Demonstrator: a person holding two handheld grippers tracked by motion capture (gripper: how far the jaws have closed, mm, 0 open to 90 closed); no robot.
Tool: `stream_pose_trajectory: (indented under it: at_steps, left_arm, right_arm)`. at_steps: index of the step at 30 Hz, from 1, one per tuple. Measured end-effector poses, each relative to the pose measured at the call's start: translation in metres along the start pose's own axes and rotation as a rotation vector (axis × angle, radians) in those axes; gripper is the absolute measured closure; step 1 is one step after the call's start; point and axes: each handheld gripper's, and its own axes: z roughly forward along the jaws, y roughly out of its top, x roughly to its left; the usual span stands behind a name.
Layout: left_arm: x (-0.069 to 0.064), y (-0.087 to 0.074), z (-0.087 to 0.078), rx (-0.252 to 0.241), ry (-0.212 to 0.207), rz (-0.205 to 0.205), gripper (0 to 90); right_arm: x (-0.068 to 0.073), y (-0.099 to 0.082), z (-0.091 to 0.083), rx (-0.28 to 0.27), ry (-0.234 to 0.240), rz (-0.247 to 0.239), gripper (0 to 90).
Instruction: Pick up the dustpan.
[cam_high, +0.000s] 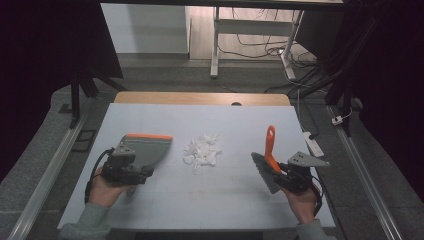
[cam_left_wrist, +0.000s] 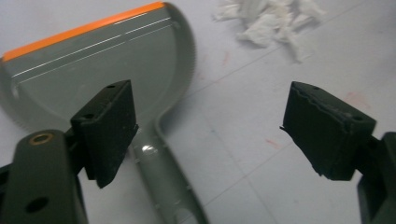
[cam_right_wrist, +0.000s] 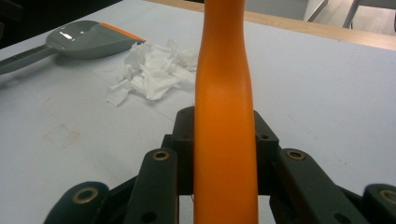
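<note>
Even, soft overhead light falls on the pale grey counter (cam_high: 200, 200) in the high view, leaving only faint shadows, while the room's left and right edges sink into near-black. In the left gripper view a small white glare spot sits on the handle of the grey plastic dustpan with an orange lip (cam_left_wrist: 107, 70), and the black jaws nearby look slightly soft. In the right gripper view the close orange plastic brush handle (cam_right_wrist: 224, 116) is blurred, with crumpled white paper scraps (cam_right_wrist: 149, 74) sharper behind it.

We see two black grippers: the left gripper (cam_high: 131, 170) has blocky, matte pads (cam_left_wrist: 109, 128) with small screw holes and brass-ringed pivots; the right gripper (cam_high: 292, 176) carries a grey three-cornered plate. Black cables trail from both. Grey-green sleeves (cam_high: 90, 222) cover our forearms.
</note>
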Motion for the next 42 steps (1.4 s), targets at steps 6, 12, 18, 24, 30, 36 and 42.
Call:
stream_pose_trajectory:
  at_steps: [6,12,18,24,30,36,42]
  left_arm:
    - [0.013,-0.004,0.001,0.037,0.061,-0.044,20.8]
    - [0.025,-0.009,-0.008,0.039,0.127,-0.080,21.2]
    - [0.028,-0.013,-0.001,0.083,0.112,-0.106,21.1]
    - [0.022,-0.017,0.019,0.145,0.080,-0.111,20.9]
    - [0.022,-0.021,0.031,0.163,0.082,-0.156,17.7]
    - [0.024,-0.024,0.040,0.168,0.071,-0.186,18.5]
    - [0.027,-0.027,0.046,0.158,0.087,-0.205,25.5]
  right_arm:
    - [0.000,0.000,0.000,-0.001,-0.005,0.002,69.8]
    - [0.001,0.000,0.000,0.004,-0.007,0.001,69.8]
    - [0.000,-0.001,0.001,0.007,-0.013,0.000,69.8]
    - [0.001,-0.001,0.001,0.009,-0.014,-0.001,69.8]
    - [0.001,-0.001,0.001,0.010,-0.015,-0.001,69.8]
    - [0.001,-0.001,0.002,0.014,-0.016,-0.001,69.8]
    - [0.001,-0.001,0.002,0.012,-0.019,-0.001,69.8]
